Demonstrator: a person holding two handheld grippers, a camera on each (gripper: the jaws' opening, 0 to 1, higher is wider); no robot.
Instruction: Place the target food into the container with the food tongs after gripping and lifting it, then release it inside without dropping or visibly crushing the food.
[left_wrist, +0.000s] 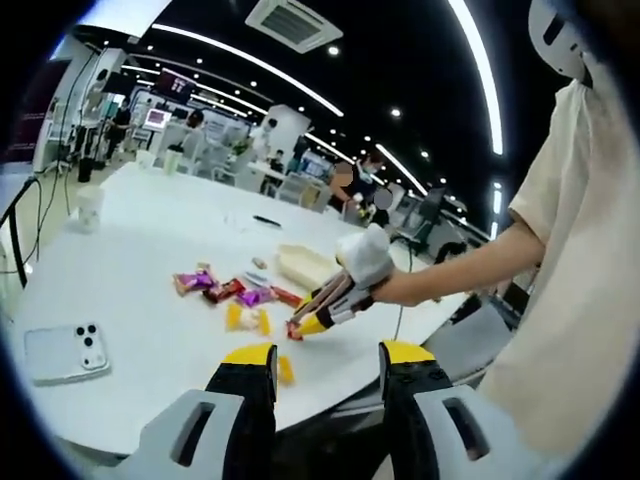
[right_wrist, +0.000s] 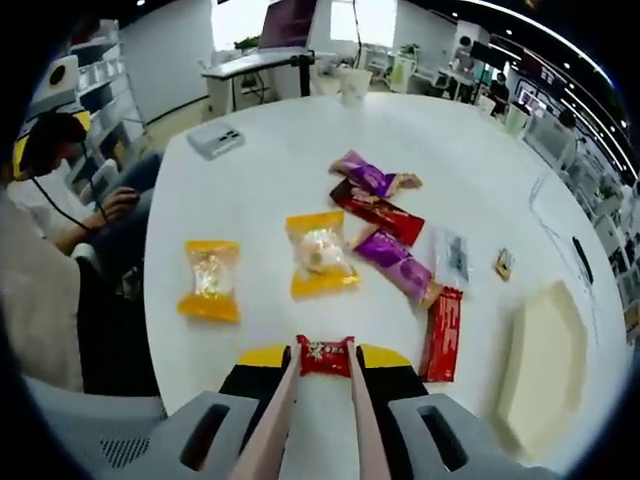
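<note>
White table (right_wrist: 250, 180): right gripper (right_wrist: 322, 372) jaws pinching tongs (right_wrist: 280, 420) on red snack (right_wrist: 325, 355); left gripper (left_wrist: 327, 365) jaws spread, empty.

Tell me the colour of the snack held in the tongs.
Red wrapper with small white markings, pinched between the pink tongs; clearest in the right gripper view.

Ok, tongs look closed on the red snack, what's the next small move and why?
Probably lift it a little off the table, then carry it right toward the cream container. The tongs in the right gripper already pinch the small red packet, which seems low over the tabletop, and the container looks empty.
</note>
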